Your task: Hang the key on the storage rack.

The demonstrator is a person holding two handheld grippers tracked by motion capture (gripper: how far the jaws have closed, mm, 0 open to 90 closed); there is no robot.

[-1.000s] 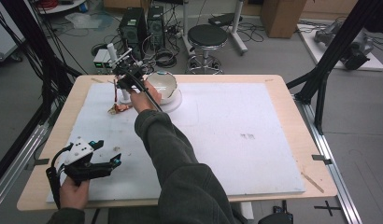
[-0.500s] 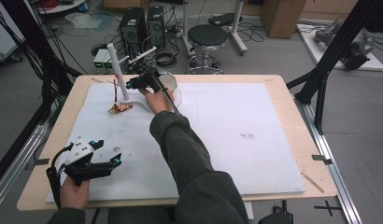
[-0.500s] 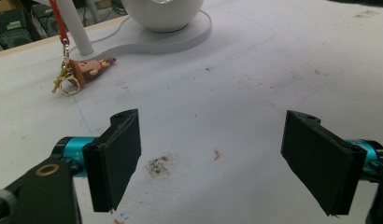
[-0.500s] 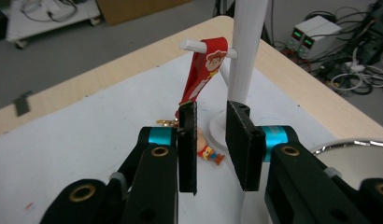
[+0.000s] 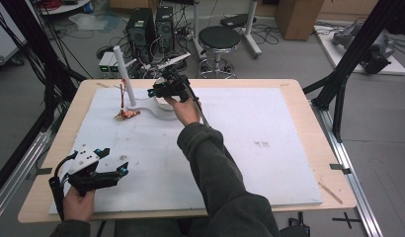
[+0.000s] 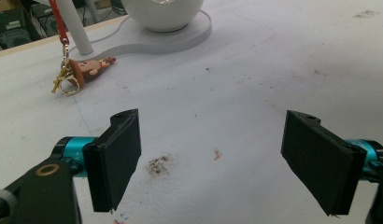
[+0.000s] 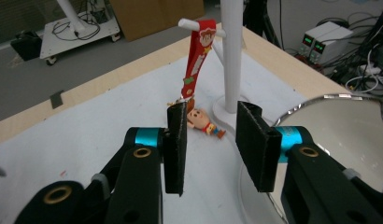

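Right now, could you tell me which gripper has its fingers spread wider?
The left gripper, near the table's front edge; the right gripper by the white stand shows a narrower gap.

The left gripper hangs low over the white mat on the desk, its two black jaws standing wide apart with nothing between them but a small brown smudge on the mat. Well beyond the jaws stands a white round stand on a flat base. Left of that stand, near it, a small doll keychain lies on the mat, its red strap rising beside a white pole.
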